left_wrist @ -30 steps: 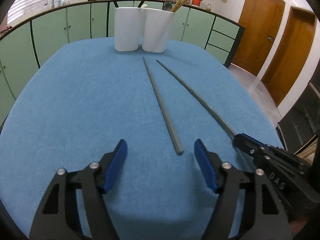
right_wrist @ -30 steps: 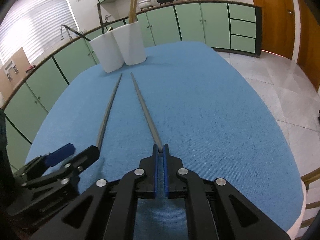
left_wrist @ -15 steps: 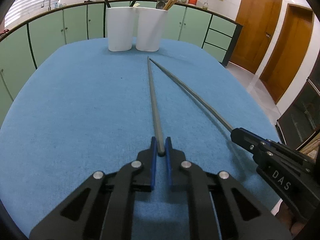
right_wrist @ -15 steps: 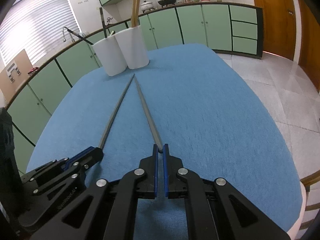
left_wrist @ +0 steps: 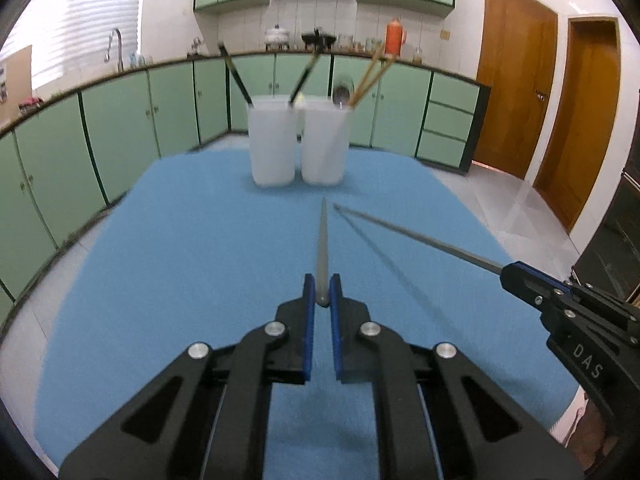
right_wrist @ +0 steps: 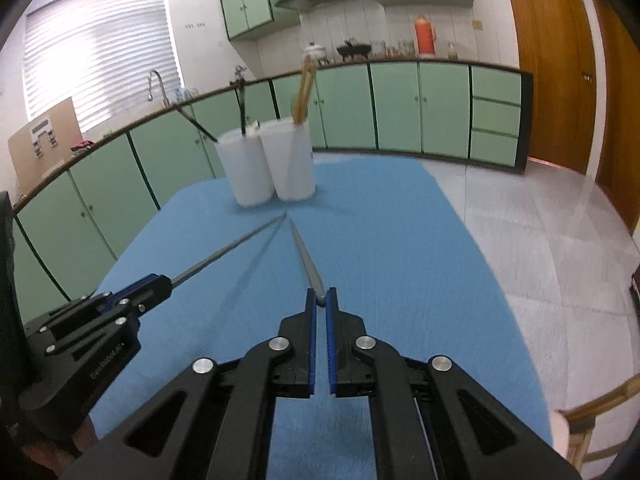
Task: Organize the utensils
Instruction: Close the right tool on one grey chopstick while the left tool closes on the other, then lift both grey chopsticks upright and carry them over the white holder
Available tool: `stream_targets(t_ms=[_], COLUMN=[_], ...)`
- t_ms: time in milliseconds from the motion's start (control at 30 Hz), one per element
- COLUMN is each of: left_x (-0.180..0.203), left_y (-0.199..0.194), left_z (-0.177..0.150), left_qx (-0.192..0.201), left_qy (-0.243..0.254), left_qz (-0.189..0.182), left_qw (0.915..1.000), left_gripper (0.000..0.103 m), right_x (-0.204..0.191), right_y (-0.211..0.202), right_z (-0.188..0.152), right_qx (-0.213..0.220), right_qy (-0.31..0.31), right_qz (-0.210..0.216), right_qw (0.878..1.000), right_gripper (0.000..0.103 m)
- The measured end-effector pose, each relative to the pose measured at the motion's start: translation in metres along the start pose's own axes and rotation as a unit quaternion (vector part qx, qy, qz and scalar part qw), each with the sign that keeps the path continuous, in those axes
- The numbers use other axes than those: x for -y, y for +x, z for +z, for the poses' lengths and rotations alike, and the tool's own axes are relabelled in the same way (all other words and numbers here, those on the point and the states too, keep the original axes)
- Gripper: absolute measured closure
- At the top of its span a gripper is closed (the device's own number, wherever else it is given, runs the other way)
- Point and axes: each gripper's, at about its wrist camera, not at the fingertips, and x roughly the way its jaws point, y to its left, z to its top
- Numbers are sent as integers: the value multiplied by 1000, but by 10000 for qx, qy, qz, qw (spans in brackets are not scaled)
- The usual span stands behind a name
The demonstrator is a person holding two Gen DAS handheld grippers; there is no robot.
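Observation:
My left gripper (left_wrist: 322, 304) is shut on the thick end of a grey metal chopstick (left_wrist: 322, 256) and holds it above the blue table (left_wrist: 160, 264), tip toward the cups. My right gripper (right_wrist: 320, 300) is shut on a second grey chopstick (right_wrist: 306, 262), also lifted; it shows in the left wrist view (left_wrist: 420, 238) too. Two white cups stand at the table's far end: the left cup (left_wrist: 272, 142) holds black utensils, the right cup (left_wrist: 324, 140) holds wooden chopsticks. The two chopstick tips nearly meet just short of the cups.
Green kitchen cabinets (left_wrist: 120, 136) wrap around behind the table. Wooden doors (left_wrist: 516, 96) stand at the right. Tiled floor (right_wrist: 552, 240) lies beyond the table's right edge. A wooden chair part (right_wrist: 592, 420) shows at lower right.
The left gripper closed on its chopstick. Both grippers have since lifted their chopsticks off the cloth, with shadows now showing beneath, and tilted upward.

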Motion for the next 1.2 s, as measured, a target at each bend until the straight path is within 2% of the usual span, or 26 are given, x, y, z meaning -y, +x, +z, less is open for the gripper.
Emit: stream_targets(t_ms=[267, 467, 600, 867, 933, 1200], left_x=[-5, -9, -11, -16, -17, -25], left_y=[-37, -56, -66, -76, -76, -69], left_z=[41, 69, 85, 109, 115, 124], left_qx=[621, 932, 1027, 1142, 1146, 1063], left_qy=[73, 108, 99, 16, 10, 11], left_qz=[49, 0, -102, -258, -302, -357], left_qw=[9980, 9956, 9946, 9931, 9929, 9937], left_gripper=[97, 97, 97, 97, 97, 97], right_x=[-1, -2, -6, -23, -28, -29], right_y=[-23, -38, -42, -46, -45, -36], right_z=[36, 68, 93, 122, 126, 129], right_qx=[442, 680, 692, 775, 747, 558], right_qy=[11, 14, 6, -304, -382, -391], right_qz=[204, 409, 634, 733, 757, 868], right_qw=[9988, 9968, 9956, 9938, 9936, 9939], right_gripper=[99, 99, 99, 99, 103, 103])
